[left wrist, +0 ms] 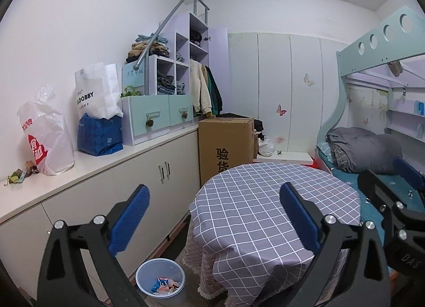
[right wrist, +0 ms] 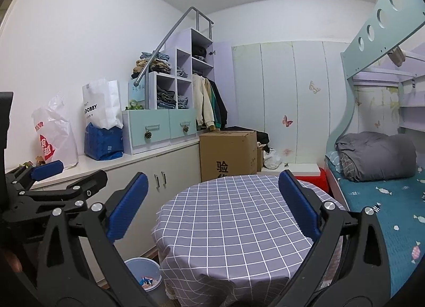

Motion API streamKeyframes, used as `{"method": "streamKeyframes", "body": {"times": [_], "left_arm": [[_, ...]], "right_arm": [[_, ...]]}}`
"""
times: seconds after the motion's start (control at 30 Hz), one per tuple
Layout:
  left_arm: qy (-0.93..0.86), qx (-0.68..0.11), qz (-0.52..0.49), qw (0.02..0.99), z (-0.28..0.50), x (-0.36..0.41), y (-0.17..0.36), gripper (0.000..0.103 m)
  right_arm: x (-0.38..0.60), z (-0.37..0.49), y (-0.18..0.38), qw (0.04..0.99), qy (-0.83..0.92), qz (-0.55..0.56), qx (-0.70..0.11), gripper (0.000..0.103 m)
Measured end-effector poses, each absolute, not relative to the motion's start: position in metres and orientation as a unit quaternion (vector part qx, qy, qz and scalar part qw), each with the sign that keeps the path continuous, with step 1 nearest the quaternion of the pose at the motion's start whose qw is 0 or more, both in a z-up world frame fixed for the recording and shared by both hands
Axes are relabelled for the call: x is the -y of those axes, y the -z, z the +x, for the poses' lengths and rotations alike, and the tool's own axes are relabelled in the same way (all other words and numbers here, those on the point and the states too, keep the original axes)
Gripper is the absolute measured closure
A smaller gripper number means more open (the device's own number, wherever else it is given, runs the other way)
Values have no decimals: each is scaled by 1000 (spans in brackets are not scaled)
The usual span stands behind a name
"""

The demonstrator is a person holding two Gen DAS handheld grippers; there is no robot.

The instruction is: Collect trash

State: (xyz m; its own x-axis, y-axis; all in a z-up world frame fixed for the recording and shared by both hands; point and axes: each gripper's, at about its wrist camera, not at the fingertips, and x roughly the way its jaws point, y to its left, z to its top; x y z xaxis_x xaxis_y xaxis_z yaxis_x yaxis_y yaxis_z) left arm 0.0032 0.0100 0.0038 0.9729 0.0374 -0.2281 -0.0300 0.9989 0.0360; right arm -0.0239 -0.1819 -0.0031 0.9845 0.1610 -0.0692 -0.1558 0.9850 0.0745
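A pale blue waste bin stands on the floor left of the round table, with colourful wrappers inside. More small wrappers lie on the white counter's left end. My left gripper hangs open above the table's left side, nothing between its blue pads. My right gripper is open over the table, also holding nothing. Each gripper shows at the edge of the other's view: the right gripper and the left gripper.
A white counter over cabinets runs along the left wall, carrying plastic bags, a paper bag and shelves of clothes. A cardboard box stands behind the table. A bunk bed with a grey duvet fills the right.
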Motion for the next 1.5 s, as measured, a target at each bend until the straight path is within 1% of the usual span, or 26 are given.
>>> {"method": "streamKeyframes", "body": {"times": [1.5], "left_arm": [[-24,-113,11,993,1,-18,5,7]], "right_arm": [[173,-17,8,994,-83,37,-55,6]]}}
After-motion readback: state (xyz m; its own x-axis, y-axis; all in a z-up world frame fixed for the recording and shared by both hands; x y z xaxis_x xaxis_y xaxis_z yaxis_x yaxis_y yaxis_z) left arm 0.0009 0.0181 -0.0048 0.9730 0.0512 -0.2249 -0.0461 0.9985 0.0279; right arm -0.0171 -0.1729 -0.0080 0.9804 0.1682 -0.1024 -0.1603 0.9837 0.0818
